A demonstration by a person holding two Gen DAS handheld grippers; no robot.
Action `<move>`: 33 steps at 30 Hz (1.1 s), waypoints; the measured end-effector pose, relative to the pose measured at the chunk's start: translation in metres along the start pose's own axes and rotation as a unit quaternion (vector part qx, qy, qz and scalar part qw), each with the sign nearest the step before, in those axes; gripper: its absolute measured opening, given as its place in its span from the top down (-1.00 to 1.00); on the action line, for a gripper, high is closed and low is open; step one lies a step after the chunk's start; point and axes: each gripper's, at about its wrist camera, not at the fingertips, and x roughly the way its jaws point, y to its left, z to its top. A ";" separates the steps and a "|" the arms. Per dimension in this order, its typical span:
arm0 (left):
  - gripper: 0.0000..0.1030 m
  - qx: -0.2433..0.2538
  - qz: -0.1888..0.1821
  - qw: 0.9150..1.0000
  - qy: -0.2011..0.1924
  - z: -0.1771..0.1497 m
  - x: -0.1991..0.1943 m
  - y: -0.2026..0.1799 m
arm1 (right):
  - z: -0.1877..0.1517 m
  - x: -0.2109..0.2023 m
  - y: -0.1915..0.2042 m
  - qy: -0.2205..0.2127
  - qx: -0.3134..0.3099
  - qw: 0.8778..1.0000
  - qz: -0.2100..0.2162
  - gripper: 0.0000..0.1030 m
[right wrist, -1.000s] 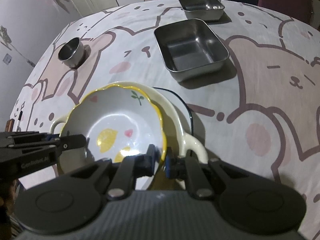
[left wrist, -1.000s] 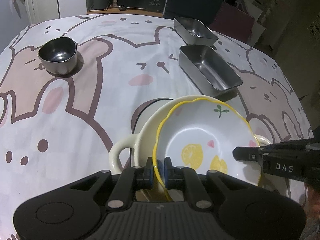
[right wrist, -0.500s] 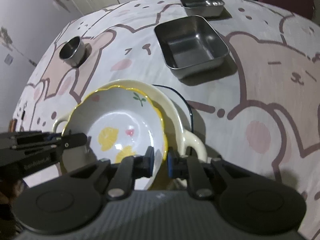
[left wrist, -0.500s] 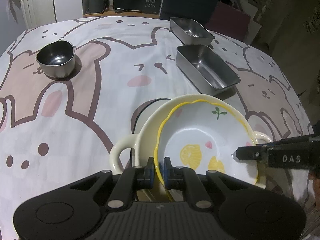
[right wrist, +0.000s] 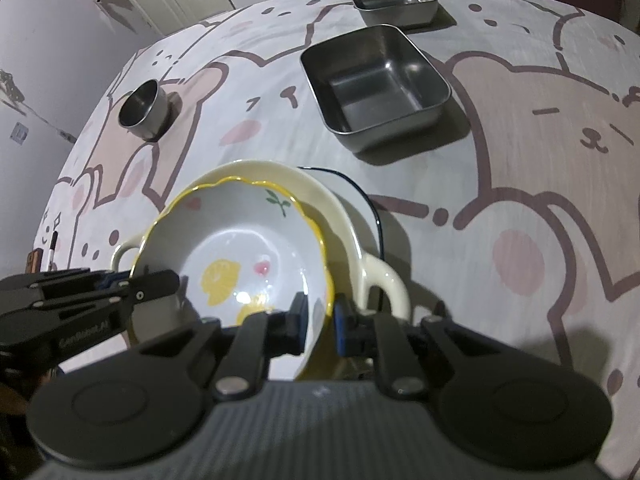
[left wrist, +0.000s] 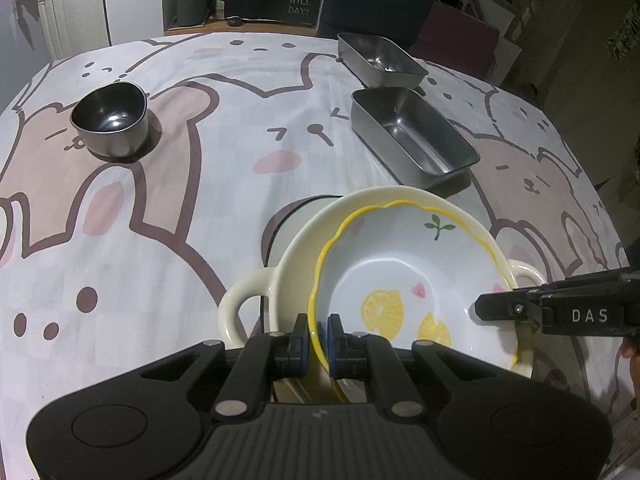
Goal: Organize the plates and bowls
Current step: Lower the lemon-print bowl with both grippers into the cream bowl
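While I look down along my left tool, the round steel bowl (left wrist: 109,119) sits far off to the left on the cartoon-animal tablecloth (left wrist: 192,216), well apart from everything else. Moving right, my left gripper (left wrist: 317,330) has its jaws drawn narrow and pinching the near-left rim of the lemon-print bowl (left wrist: 404,280); both blue pads press on the yellow edge. That bowl sits tilted inside the cream two-handled dish (left wrist: 294,264), and the cream dish in turn rests over a white plate with a dark rim (left wrist: 290,216), which peeks out on the far side. Farther right and beyond the stack, two steel trays lie one behind the other, the nearer tray (left wrist: 412,136) just beyond the dish, the farther tray (left wrist: 380,60) near the table's far edge. At the right, my right gripper (right wrist: 320,320) straddles the bowl's opposite rim. Its jaws have just been easing apart, and there is a sliver of gap on each side of the rim now, so I read it as loosely around the edge, not clamped. From the right wrist view the lemon-print bowl (right wrist: 240,252) leans toward the left gripper (right wrist: 168,286).
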 end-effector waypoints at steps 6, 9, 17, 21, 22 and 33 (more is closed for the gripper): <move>0.82 -0.002 -0.002 1.000 0.002 0.000 0.000 0.001 | 0.000 0.000 0.000 0.001 -0.003 1.000 -0.002 0.66; 0.82 -0.003 -0.003 1.000 0.002 0.000 0.001 0.001 | -0.001 -0.001 0.004 0.003 -0.010 1.000 -0.005 0.59; 0.82 -0.001 -0.002 1.000 0.003 0.000 0.001 0.001 | -0.002 -0.002 0.005 0.007 -0.010 1.000 -0.004 0.58; 0.82 0.000 -0.002 1.000 0.003 0.000 0.001 0.001 | -0.001 -0.003 0.005 0.007 -0.008 1.000 -0.003 0.58; 0.82 -0.001 -0.002 1.000 0.003 0.000 0.001 0.001 | -0.002 -0.003 0.005 0.006 -0.008 1.000 -0.003 0.58; 0.82 -0.003 -0.001 1.000 0.009 0.001 0.001 0.000 | -0.005 -0.010 0.007 -0.012 -0.031 0.999 -0.020 0.81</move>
